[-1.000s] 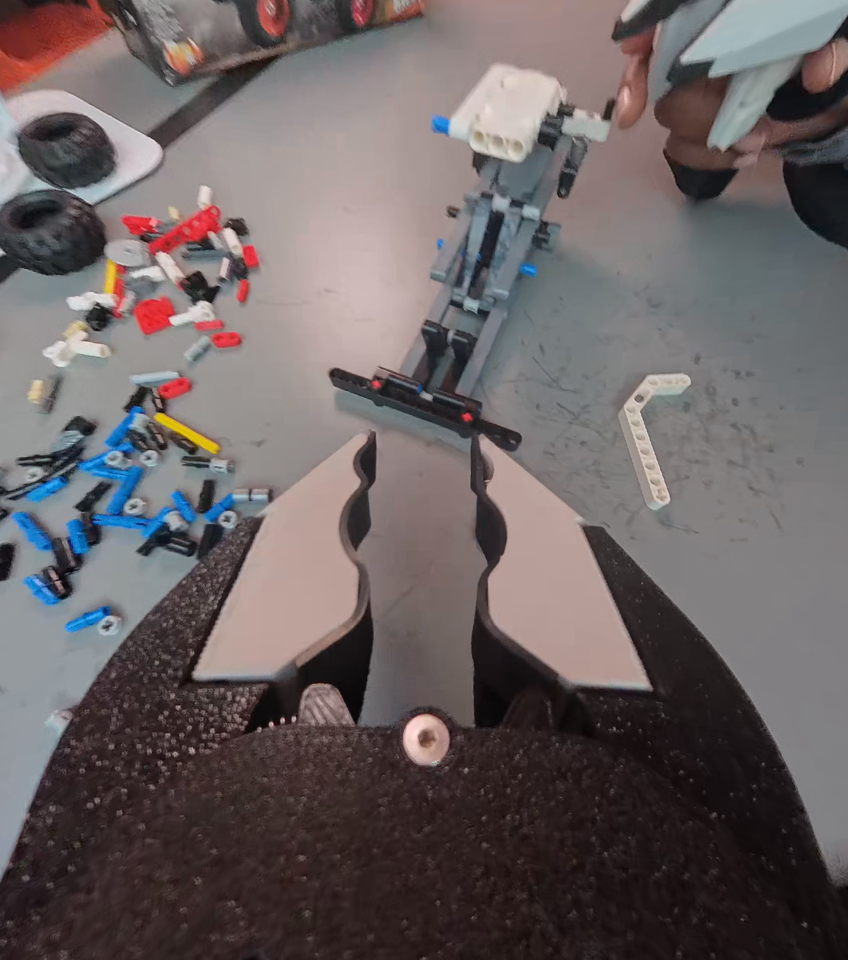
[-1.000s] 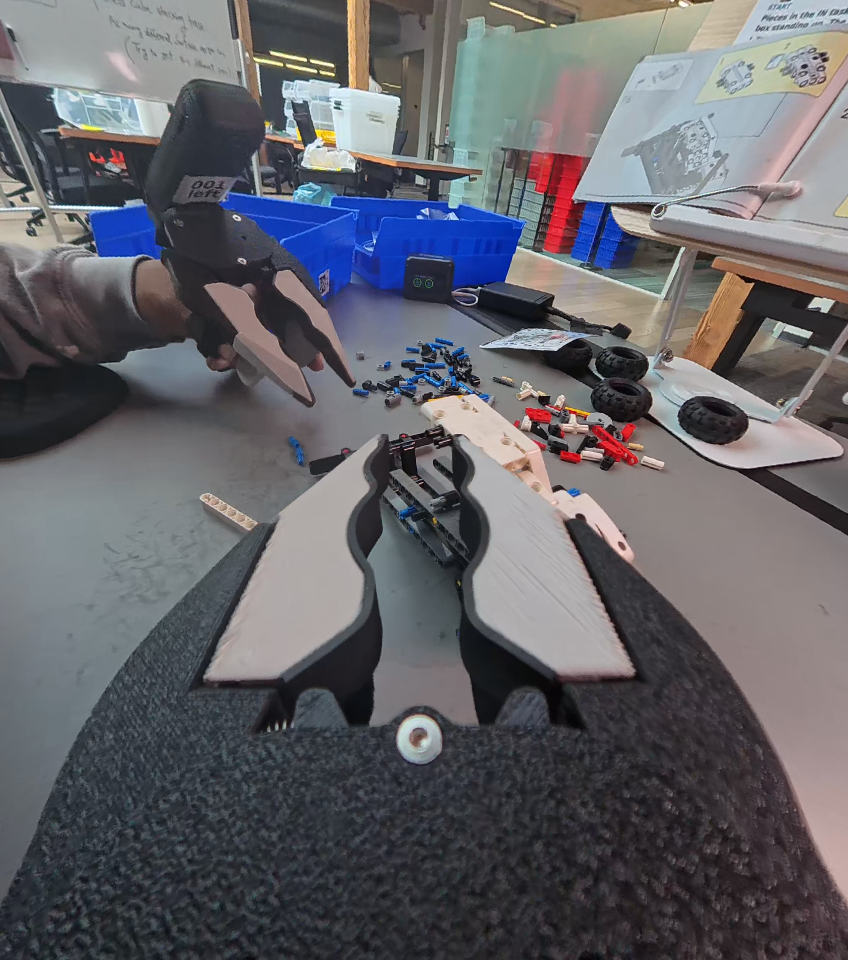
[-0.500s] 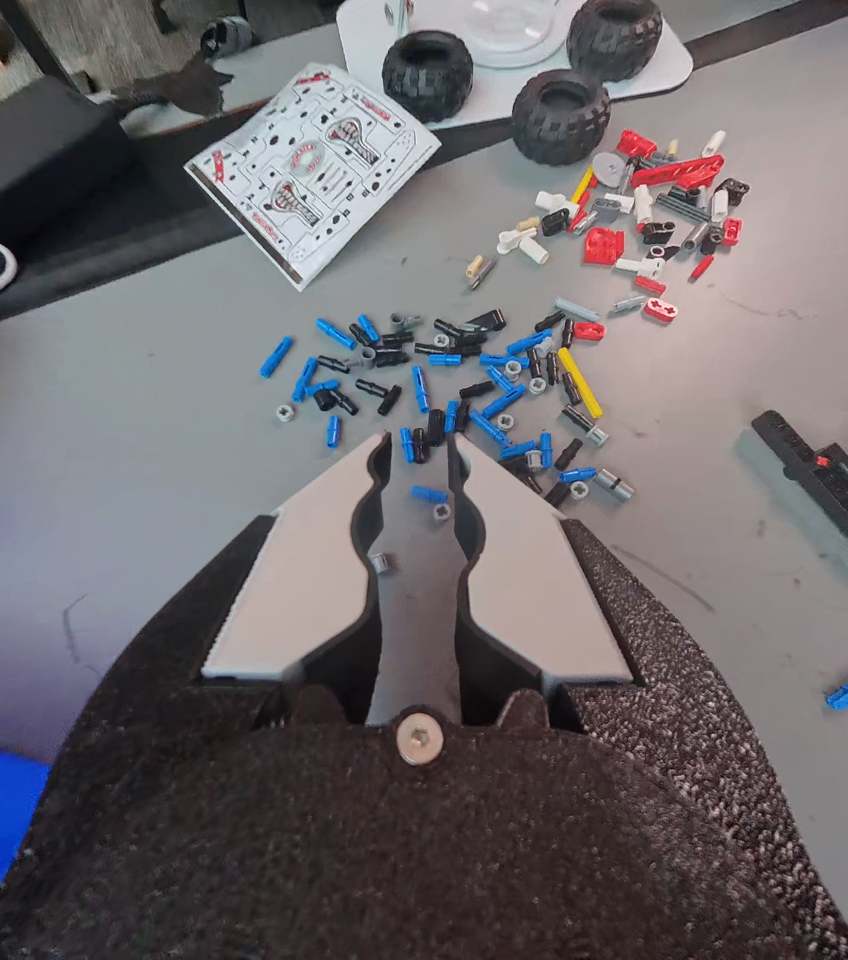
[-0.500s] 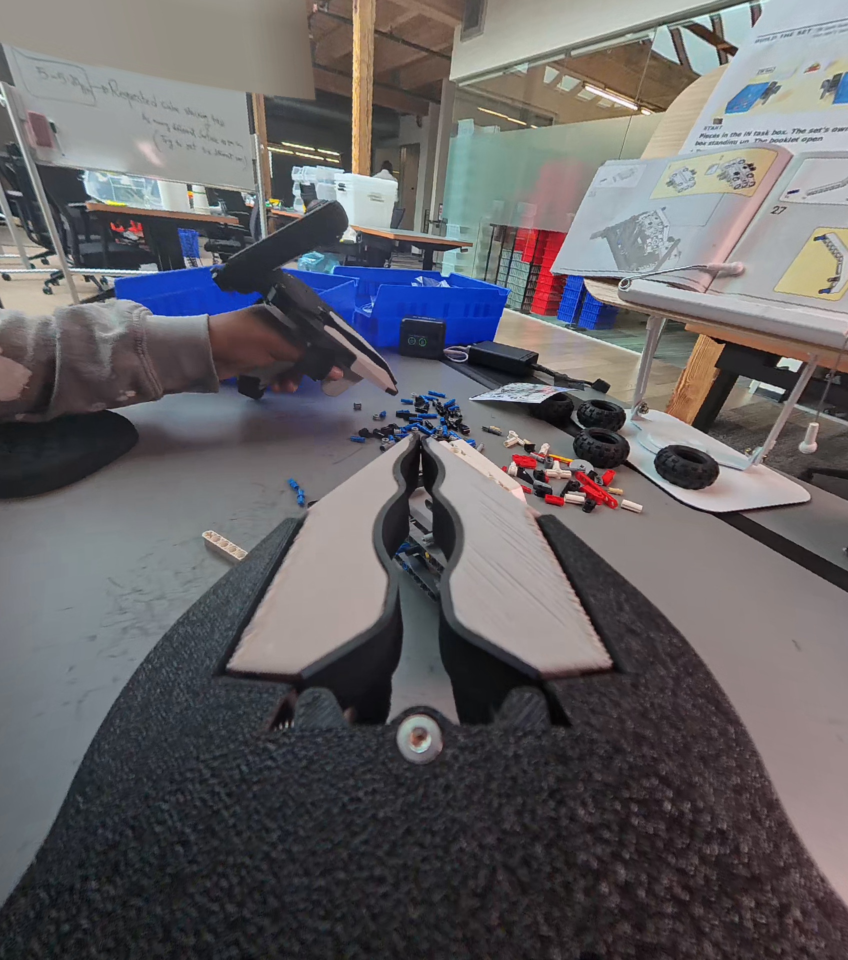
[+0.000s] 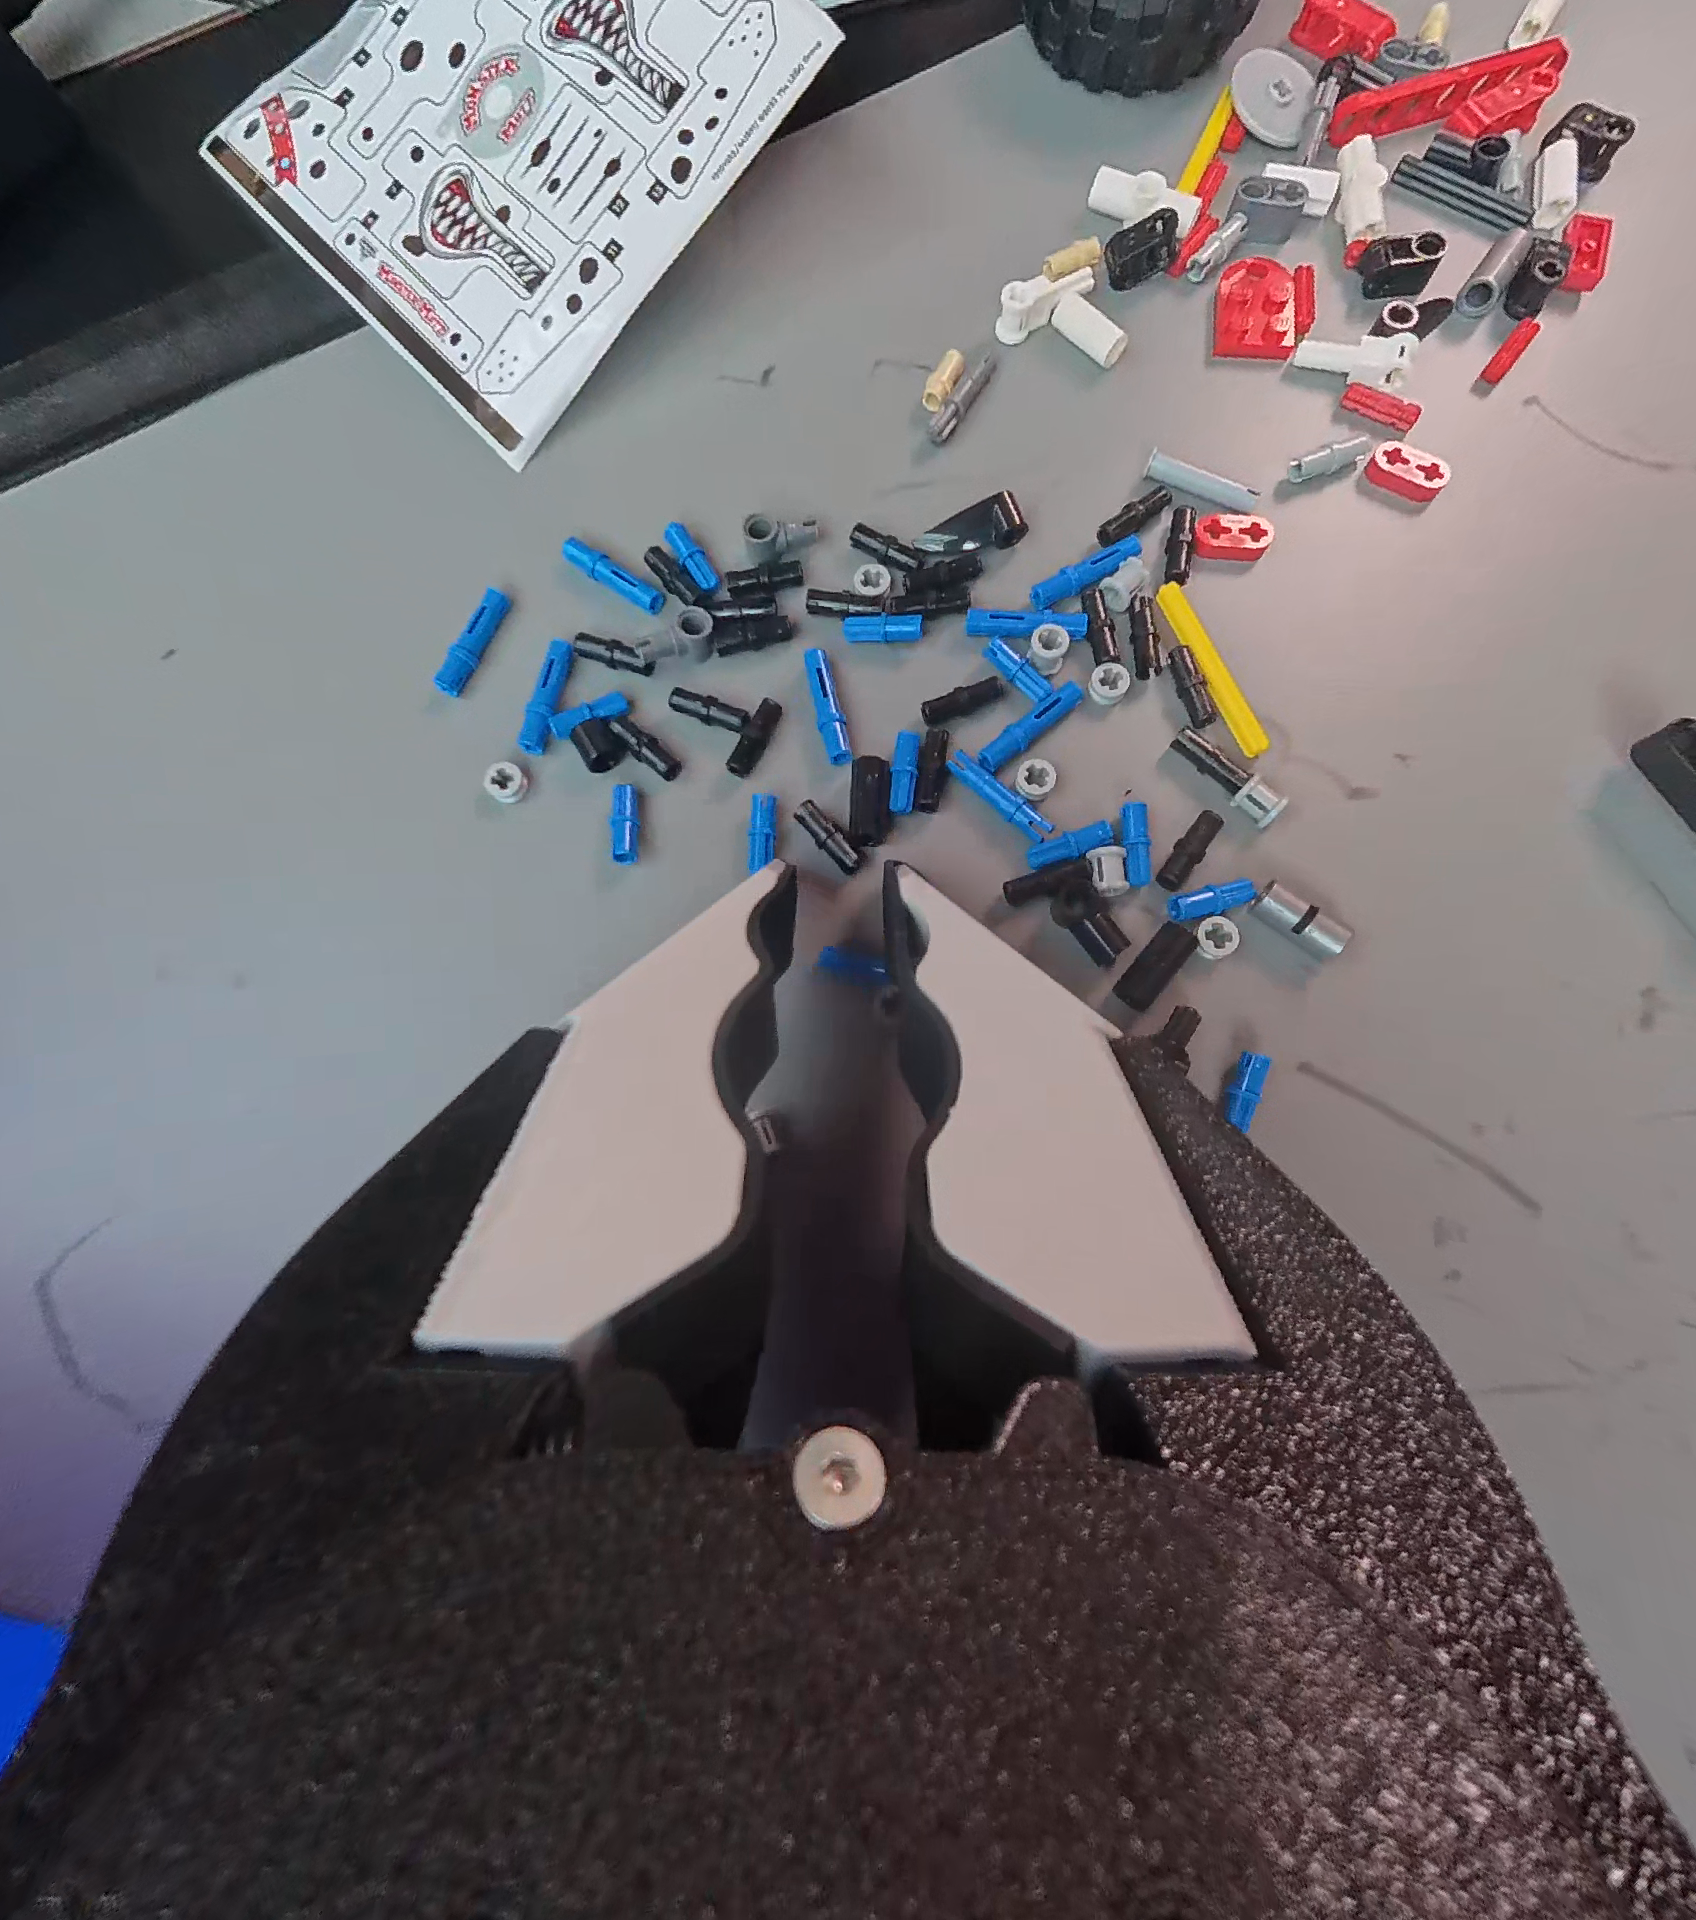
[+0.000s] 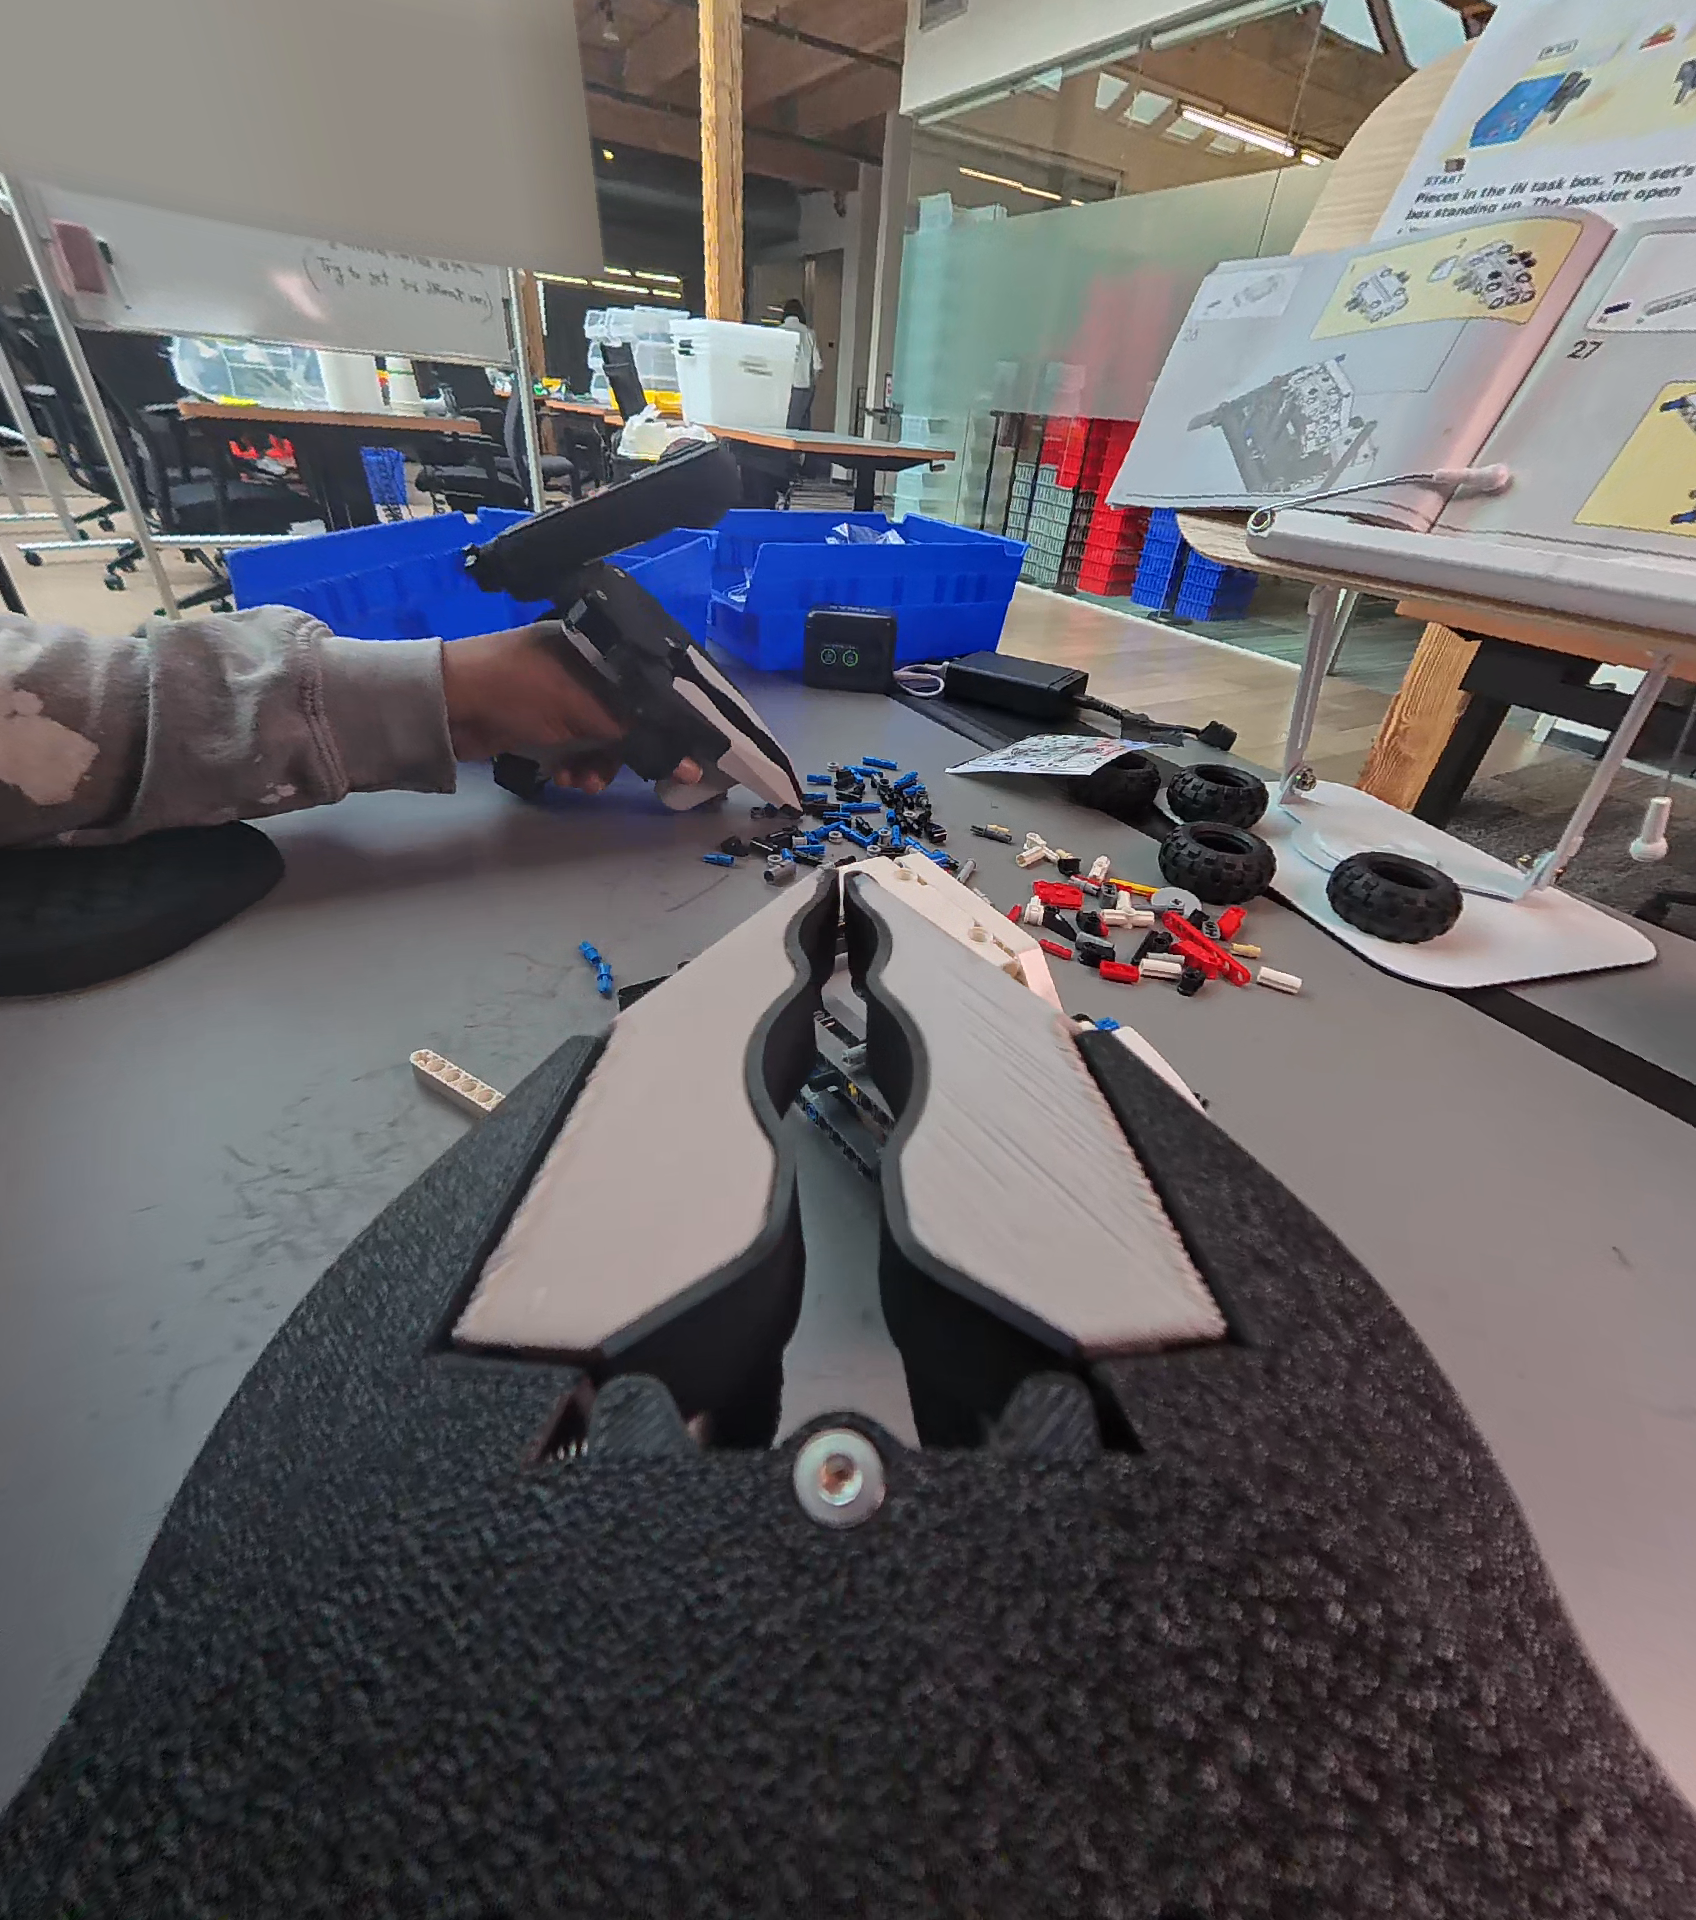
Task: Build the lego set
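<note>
In the left wrist view my left gripper (image 5: 839,878) is low over a scatter of blue and black pins (image 5: 927,675) on the grey table (image 5: 200,935). Its jaws stand narrowly apart. One blue pin (image 5: 852,963) lies on the table between the fingers, against the right finger (image 5: 989,1039), clear of the left one. The right wrist view shows this gripper (image 6: 750,769) tip-down at the pile's edge. My right gripper (image 6: 839,883) is shut, tips together, above the grey chassis (image 6: 844,1081) with its white block (image 6: 948,914).
A sticker sheet (image 5: 511,187) and red, white and black parts (image 5: 1343,239) lie beyond the pins. A white bent beam (image 6: 454,1081) lies left of the chassis. Tyres (image 6: 1216,862) sit by the booklet stand (image 6: 1446,364). Blue bins (image 6: 865,582) stand at the back. Across from one pair of fingers to the other is roughly 35 cm. The white bent beam (image 6: 454,1081) is about 20 cm from my right fingertips.
My left gripper swung from the model to the pin pile, dropped lower, and its jaws narrowed around a blue pin. My right gripper closed a second ago and has stayed shut.
</note>
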`<state>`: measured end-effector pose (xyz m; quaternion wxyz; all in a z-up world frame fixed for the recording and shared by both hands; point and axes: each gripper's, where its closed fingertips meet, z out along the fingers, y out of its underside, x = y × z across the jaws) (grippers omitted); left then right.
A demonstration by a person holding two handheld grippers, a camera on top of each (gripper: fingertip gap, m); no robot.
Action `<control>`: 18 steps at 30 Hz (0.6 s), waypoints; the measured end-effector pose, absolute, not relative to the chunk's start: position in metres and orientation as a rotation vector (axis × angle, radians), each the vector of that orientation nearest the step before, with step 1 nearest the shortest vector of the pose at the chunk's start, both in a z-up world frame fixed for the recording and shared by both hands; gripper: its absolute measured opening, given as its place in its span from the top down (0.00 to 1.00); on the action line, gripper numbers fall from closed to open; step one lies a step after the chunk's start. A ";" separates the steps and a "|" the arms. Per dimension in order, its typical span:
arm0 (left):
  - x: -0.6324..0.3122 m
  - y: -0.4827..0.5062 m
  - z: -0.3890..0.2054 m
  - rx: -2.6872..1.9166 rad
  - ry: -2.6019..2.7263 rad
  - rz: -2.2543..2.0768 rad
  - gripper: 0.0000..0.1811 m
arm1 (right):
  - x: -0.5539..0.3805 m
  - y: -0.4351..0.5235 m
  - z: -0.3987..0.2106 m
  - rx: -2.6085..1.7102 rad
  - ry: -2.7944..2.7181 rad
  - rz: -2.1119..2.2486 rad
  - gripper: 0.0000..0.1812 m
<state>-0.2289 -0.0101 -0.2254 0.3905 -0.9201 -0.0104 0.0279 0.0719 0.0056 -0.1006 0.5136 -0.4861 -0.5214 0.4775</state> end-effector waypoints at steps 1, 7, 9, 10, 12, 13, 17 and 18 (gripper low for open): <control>-0.229 -0.010 -0.225 -2.338 -0.024 0.069 0.91 | 0.072 0.006 -0.102 -1.173 -1.255 1.150 1.00; -0.230 -0.005 -0.225 -2.340 -0.011 0.070 0.91 | 0.071 0.006 -0.105 -1.187 -1.267 1.150 1.00; -0.230 -0.003 -0.225 -2.341 -0.003 0.069 0.92 | 0.071 0.007 -0.105 -1.188 -1.268 1.149 1.00; -0.229 -0.003 -0.226 -2.343 0.002 0.066 0.93 | 0.071 0.007 -0.106 -1.189 -1.268 1.149 1.00; -0.229 -0.002 -0.226 -2.342 0.010 0.074 0.96 | 0.071 0.007 -0.106 -1.190 -1.270 1.150 1.00; -0.230 -0.002 -0.226 -2.340 0.014 0.089 0.97 | 0.072 0.007 -0.105 -1.188 -1.271 1.151 1.00; -0.231 -0.003 -0.220 -2.308 0.038 0.137 0.97 | 0.071 0.006 -0.105 -1.188 -1.272 1.155 1.00; -0.231 -0.003 -0.216 -2.289 0.040 0.151 0.97 | 0.071 0.006 -0.105 -1.187 -1.273 1.154 1.00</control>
